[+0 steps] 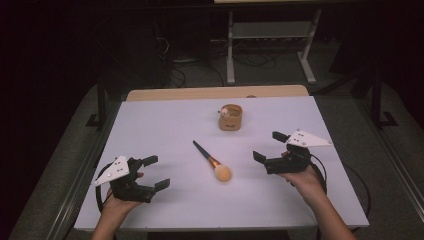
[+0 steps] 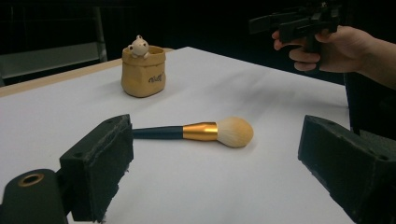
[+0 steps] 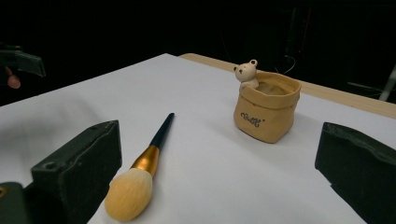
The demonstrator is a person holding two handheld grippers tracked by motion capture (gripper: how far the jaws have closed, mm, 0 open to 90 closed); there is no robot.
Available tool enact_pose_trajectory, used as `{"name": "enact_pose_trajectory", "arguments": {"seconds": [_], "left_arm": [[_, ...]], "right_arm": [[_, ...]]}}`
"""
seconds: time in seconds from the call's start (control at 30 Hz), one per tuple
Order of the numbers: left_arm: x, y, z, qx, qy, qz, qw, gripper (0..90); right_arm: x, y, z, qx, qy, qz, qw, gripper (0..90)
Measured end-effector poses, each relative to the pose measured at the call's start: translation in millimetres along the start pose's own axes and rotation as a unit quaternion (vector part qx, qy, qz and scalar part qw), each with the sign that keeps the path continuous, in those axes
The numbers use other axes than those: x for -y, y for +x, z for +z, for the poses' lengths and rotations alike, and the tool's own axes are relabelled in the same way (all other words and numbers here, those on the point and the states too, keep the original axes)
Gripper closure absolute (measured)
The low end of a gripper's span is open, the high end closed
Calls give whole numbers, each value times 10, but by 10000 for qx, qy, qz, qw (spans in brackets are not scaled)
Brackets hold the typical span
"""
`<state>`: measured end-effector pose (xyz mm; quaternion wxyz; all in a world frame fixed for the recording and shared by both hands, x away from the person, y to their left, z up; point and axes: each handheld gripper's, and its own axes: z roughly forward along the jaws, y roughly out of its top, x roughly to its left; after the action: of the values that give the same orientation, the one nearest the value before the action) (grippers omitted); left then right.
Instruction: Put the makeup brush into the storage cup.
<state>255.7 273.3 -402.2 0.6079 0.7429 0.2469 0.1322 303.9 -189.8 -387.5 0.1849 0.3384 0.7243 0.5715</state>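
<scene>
Script on tan pouch stays unreadable.

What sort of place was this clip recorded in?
Probably a lab or workshop set up for recording: a white-topped table on dark carpet, cables beside a grey metal bench frame behind it, and hand-held tongs, left and right.

On the table a makeup brush lies between the left hand-held gripper and the right hand-held gripper — bristle end nearer the person. Beyond both stands a small pot, closer to the right one — well apart from the brush.
</scene>
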Motion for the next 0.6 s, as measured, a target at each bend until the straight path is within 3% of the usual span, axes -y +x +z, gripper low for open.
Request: {"name": "enact_pose_trajectory", "arguments": {"seconds": [0.33, 0.6], "left_arm": [[-6, -4, -2, -4, 21, 16, 10000, 99], [-4, 5, -6, 10, 4, 3, 10000, 99]], "right_arm": [[-35, 23, 110, -58, 207, -46, 9998, 0], [-85, 39, 190, -102, 193, -76, 9997, 0]]}}
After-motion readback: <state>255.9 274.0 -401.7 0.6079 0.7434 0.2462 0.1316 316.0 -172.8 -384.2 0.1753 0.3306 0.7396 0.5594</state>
